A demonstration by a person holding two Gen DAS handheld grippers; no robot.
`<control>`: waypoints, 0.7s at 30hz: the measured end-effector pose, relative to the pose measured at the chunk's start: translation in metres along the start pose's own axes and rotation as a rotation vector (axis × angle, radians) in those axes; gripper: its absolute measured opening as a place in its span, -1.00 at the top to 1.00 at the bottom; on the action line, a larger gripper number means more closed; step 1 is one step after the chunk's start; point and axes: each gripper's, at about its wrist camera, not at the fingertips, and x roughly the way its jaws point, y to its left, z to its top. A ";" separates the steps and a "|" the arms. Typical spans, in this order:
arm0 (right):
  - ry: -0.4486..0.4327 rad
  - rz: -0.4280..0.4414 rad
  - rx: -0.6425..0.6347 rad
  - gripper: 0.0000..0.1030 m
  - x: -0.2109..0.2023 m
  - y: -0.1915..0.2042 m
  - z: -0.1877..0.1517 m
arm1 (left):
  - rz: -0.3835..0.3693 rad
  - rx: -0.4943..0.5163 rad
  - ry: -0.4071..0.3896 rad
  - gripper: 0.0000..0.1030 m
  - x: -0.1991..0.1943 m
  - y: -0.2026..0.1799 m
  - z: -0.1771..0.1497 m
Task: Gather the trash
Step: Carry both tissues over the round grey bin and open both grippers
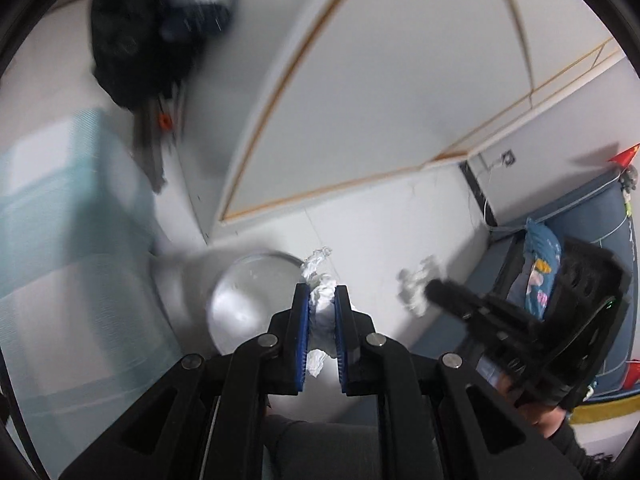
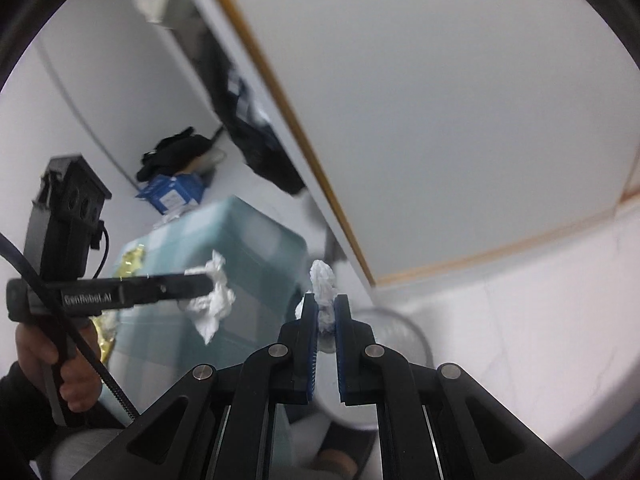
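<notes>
My left gripper (image 1: 321, 290) is shut on a crumpled white tissue (image 1: 322, 304), held above the floor beside the round silver trash bin (image 1: 248, 300). My right gripper (image 2: 326, 300) is shut on another crumpled white tissue (image 2: 323, 280), with the bin's rim (image 2: 404, 332) just right of and below it. In the left wrist view the right gripper (image 1: 430, 288) shows at the right with its tissue (image 1: 416, 284). In the right wrist view the left gripper (image 2: 208, 284) shows at the left with its tissue (image 2: 212, 300).
A pale teal box (image 2: 240, 248) stands left of the bin. A white wall panel with a wood trim (image 1: 400, 100) rises behind. Dark bags (image 1: 132, 40) and a blue carton (image 2: 172, 194) lie farther back. A blue mat with a patterned cloth (image 1: 540, 264) lies at right.
</notes>
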 end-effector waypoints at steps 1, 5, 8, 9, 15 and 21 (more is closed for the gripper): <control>0.018 -0.001 0.025 0.86 0.008 -0.006 -0.007 | 0.001 -0.009 0.026 0.85 0.010 0.000 0.000; 0.088 0.010 0.126 0.86 0.049 -0.033 -0.024 | 0.009 -0.065 0.134 0.85 0.053 0.010 0.000; 0.141 0.001 0.190 0.85 0.074 -0.049 -0.036 | 0.033 -0.103 0.191 0.85 0.076 0.021 0.000; 0.159 0.001 0.210 0.85 0.083 -0.055 -0.042 | 0.039 -0.113 0.209 0.85 0.084 0.023 0.004; 0.234 0.012 0.279 0.84 0.120 -0.071 -0.061 | 0.072 -0.166 0.306 0.84 0.119 0.035 0.004; 0.284 0.023 0.303 0.71 0.142 -0.081 -0.068 | 0.098 -0.191 0.375 0.53 0.133 0.032 0.007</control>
